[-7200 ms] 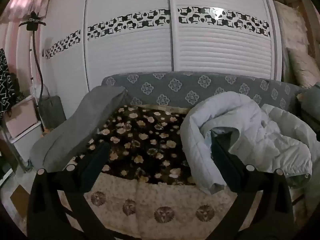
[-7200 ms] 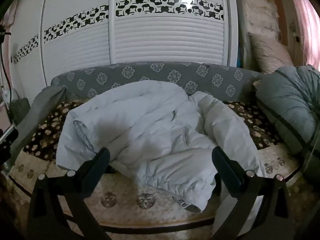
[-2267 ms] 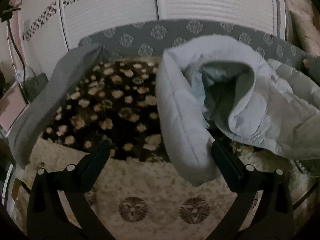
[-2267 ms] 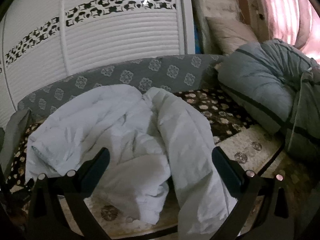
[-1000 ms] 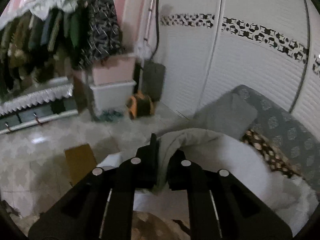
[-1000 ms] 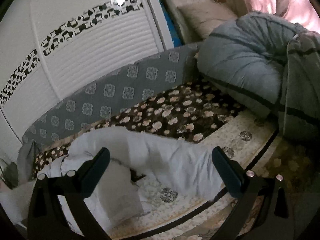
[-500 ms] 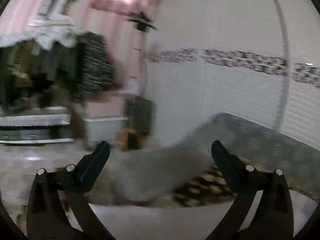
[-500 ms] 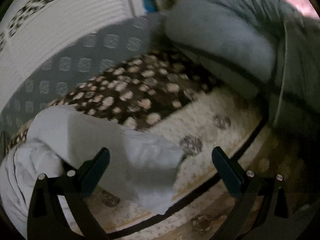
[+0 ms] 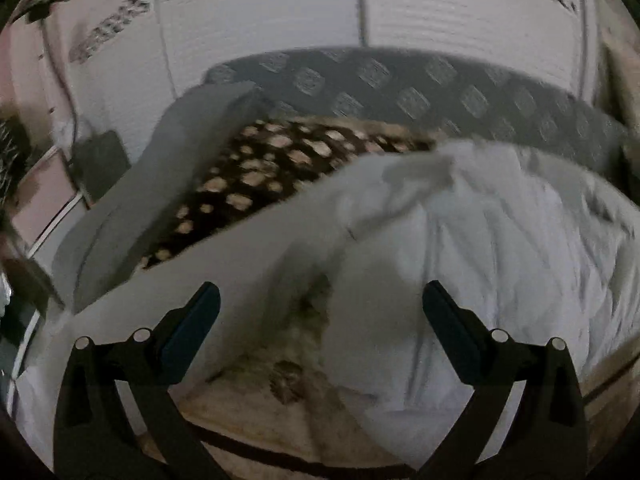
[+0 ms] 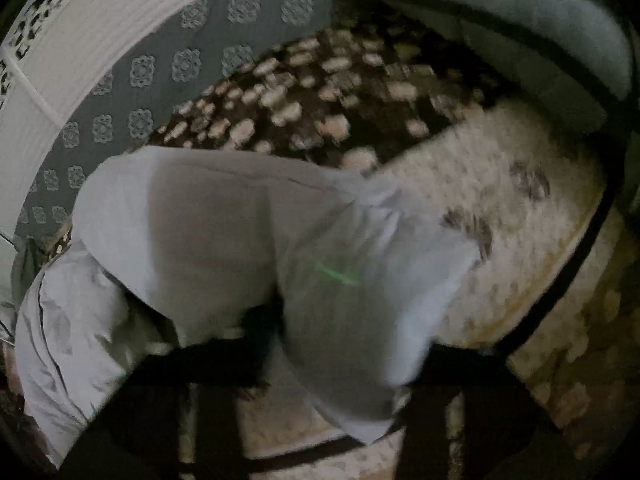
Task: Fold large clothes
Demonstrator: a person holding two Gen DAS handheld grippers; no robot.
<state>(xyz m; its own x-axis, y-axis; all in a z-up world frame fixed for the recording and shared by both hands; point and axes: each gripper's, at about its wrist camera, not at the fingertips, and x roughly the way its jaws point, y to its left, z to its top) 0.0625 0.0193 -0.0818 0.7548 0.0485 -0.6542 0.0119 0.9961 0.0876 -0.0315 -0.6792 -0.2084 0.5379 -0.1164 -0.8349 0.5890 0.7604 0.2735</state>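
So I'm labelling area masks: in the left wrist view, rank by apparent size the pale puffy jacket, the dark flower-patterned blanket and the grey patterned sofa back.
1. Pale puffy jacket, though nearness inflates it.
2-3. Grey patterned sofa back and dark flower-patterned blanket: too alike to rank.

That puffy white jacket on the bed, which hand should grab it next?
Probably the right. The right gripper is pressed close to the jacket, whose cloth covers its fingers. The left gripper is open and holds nothing, though the jacket lies just ahead.
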